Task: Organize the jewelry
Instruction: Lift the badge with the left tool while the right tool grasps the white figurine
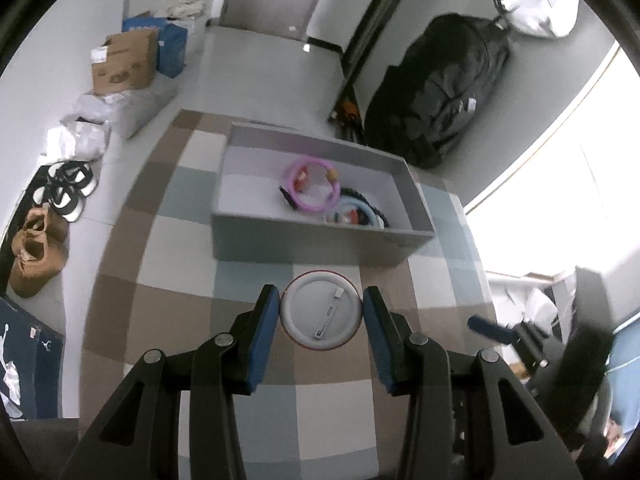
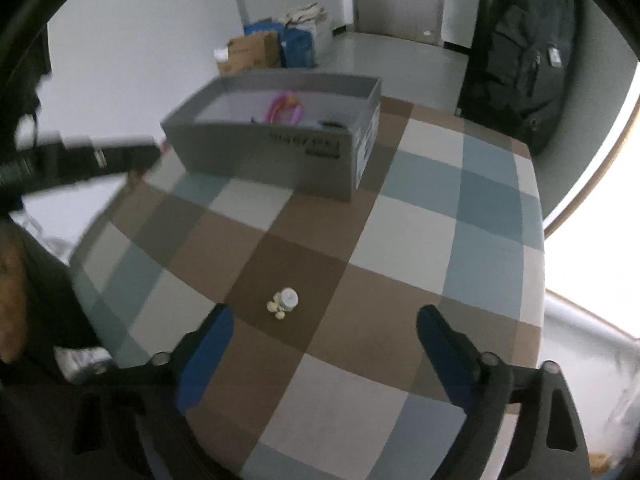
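A: Jewelry is seen in two places. A round white pin-back badge with a red rim (image 1: 319, 313) is clamped between the blue pads of the left hand-held gripper (image 1: 320, 316), above the checked brown, blue and cream cloth on the desk (image 1: 160, 320).

B: And the rest?

A: Ahead of that hand-held gripper, a pink ring-shaped bangle (image 1: 314, 188) and a pale blue bangle (image 1: 352, 212) are held in a grey cardboard box (image 1: 320, 240).

B: The right hand-held gripper (image 2: 324, 344)?

A: Its jaws are spread wide and nothing is gripped. A small cream-and-white trinket (image 2: 283, 303) lies on the cloth just ahead, between the fingertips.
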Action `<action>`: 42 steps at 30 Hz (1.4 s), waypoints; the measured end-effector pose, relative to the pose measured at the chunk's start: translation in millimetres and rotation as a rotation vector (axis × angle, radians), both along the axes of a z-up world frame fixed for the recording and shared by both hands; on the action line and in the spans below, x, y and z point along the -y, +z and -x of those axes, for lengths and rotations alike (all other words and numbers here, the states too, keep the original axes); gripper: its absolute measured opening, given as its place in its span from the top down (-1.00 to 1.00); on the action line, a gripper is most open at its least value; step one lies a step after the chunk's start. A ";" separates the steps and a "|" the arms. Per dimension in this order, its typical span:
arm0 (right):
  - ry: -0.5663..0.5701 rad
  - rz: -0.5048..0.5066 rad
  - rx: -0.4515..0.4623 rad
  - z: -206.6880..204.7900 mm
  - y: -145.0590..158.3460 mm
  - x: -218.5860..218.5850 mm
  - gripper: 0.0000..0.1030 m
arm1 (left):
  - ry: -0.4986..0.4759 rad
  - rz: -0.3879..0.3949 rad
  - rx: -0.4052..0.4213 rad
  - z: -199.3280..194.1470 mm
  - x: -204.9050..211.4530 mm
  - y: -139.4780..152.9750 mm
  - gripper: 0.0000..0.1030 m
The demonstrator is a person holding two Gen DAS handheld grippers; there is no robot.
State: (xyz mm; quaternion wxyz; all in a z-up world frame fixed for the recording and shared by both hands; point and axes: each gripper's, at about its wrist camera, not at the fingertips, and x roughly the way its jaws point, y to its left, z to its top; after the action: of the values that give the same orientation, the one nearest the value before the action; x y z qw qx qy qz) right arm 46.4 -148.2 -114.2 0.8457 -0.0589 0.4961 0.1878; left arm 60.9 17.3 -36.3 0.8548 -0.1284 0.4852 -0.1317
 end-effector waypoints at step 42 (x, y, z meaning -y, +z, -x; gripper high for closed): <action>0.000 -0.116 0.032 -7.6 20.8 -18.4 0.69 | -0.009 0.032 0.031 -3.1 -1.6 10.1 0.28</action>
State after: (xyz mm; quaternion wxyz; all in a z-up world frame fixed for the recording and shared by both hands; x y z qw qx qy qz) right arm 53.9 -129.7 -93.3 0.8555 -0.0130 0.4708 0.2153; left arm 64.0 18.9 -26.2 0.8595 -0.1380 0.4704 -0.1451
